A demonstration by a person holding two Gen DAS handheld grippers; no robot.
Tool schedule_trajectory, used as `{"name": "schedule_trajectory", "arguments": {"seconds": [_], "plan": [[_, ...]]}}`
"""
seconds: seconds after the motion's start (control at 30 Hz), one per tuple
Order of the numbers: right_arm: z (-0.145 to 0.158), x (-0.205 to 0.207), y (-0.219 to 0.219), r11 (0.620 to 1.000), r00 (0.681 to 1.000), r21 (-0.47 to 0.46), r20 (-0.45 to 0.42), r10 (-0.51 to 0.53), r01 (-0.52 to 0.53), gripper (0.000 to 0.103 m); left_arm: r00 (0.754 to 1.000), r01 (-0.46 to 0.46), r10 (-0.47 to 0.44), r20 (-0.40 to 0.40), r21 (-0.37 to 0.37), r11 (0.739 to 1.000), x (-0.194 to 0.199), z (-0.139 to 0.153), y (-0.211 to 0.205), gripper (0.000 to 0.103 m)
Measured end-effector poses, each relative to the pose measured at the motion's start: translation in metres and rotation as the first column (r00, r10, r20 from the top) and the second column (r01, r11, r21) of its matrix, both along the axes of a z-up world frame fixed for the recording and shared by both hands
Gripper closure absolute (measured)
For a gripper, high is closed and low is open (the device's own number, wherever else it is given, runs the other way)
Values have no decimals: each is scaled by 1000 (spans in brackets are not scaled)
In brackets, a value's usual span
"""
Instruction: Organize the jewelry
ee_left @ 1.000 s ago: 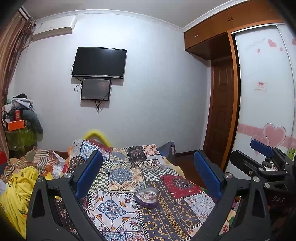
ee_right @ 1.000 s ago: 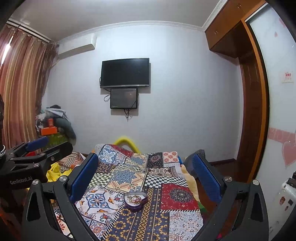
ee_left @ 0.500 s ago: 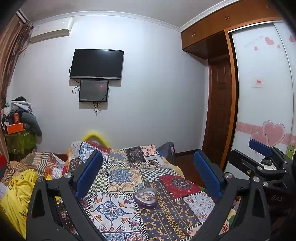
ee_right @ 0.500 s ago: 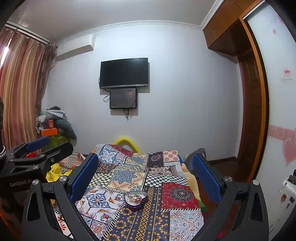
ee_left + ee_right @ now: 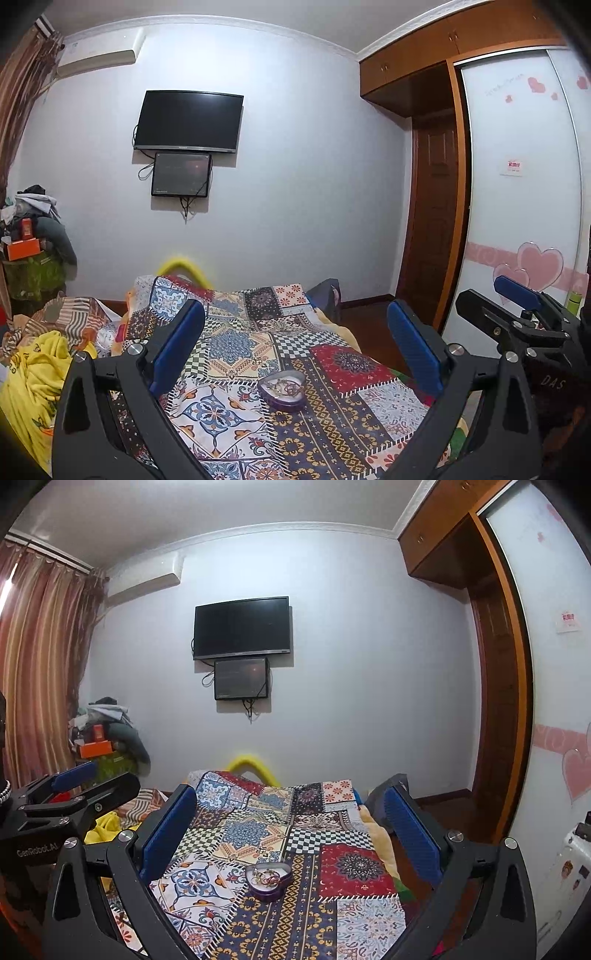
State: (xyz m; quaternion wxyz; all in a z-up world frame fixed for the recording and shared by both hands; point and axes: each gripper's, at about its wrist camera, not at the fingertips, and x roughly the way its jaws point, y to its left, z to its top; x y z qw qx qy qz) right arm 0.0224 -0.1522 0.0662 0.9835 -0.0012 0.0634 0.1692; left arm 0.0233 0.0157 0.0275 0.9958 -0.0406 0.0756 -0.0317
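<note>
In the left wrist view, a crumpled yellow cloth (image 5: 27, 376) lies outside the left jaw, low at the frame's edge. The left gripper (image 5: 295, 347) has its blue-padded jaws spread wide with nothing between them. Below the gap between the jaws, a little nearer the right one, a small purple heart-shaped tin box (image 5: 283, 390) sits open on the patchwork patterned bedspread (image 5: 236, 343), with a tangle of thin jewelry (image 5: 281, 386) inside it; the separate pieces are too small to make out. Above the gap, on the far wall, hangs a black flat-screen television (image 5: 188, 122). Beyond the right jaw, the other gripper's black frame and blue pad show at the frame's edge, in front of a white sliding wardrobe door with pink hearts (image 5: 524, 192).

In the right wrist view, the left gripper's black body shows outside the left jaw. The right gripper (image 5: 290, 830) is likewise spread wide and holds nothing. The tin box (image 5: 269, 881) sits on the bedspread (image 5: 258, 830) below the gap, roughly midway between the jaws, touching neither
</note>
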Motion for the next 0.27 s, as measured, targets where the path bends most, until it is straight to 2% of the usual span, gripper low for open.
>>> {"name": "schedule_trajectory", "arguments": {"seconds": [0.27], "plan": [[-3, 2, -1, 1000, 1000, 6, -7, -2, 2, 2, 1000, -1, 1, -7, -2, 1000, 3, -3, 0, 3]]}}
